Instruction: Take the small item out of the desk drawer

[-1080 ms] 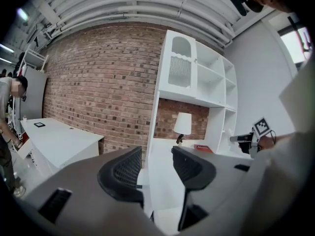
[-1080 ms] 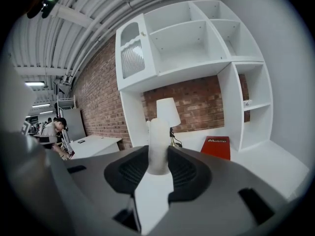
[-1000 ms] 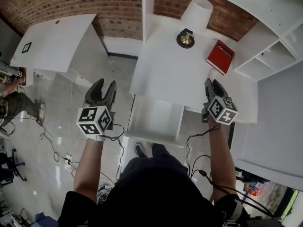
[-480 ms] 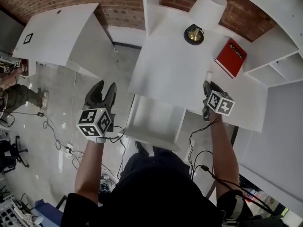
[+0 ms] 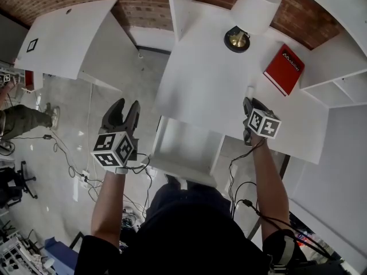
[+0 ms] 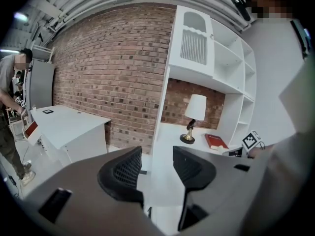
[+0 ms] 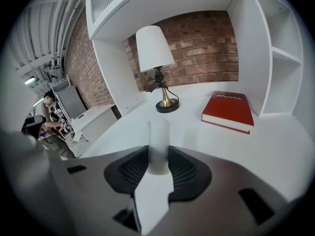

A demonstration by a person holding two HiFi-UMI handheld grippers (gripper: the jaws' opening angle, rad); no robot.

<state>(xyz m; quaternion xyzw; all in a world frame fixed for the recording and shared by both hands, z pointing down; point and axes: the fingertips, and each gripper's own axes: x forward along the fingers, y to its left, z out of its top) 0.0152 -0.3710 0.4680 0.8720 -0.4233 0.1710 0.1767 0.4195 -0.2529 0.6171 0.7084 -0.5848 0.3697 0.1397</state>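
My right gripper (image 7: 158,168) is shut on a small pale cylinder (image 7: 158,144) that stands upright between its pads. In the head view this gripper (image 5: 250,104) hovers over the right part of the white desk (image 5: 200,79), and the cylinder's tip (image 5: 250,91) shows just past the fingers. The desk drawer (image 5: 180,172) stands pulled out below the desk's front edge, and its inside looks bare. My left gripper (image 5: 123,111) hangs open in the air left of the drawer, over the floor; its jaws (image 6: 156,167) hold nothing.
A lamp (image 5: 248,16) with a brass foot and a red book (image 5: 284,69) sit at the back of the desk. White shelves (image 5: 338,79) rise at the right. A second white desk (image 5: 63,36) stands at the left, with a person (image 5: 17,119) beside it and cables (image 5: 74,171) on the floor.
My right gripper has come down toward the desk top with the cylinder still in it. The left gripper has sunk a little and stays open.
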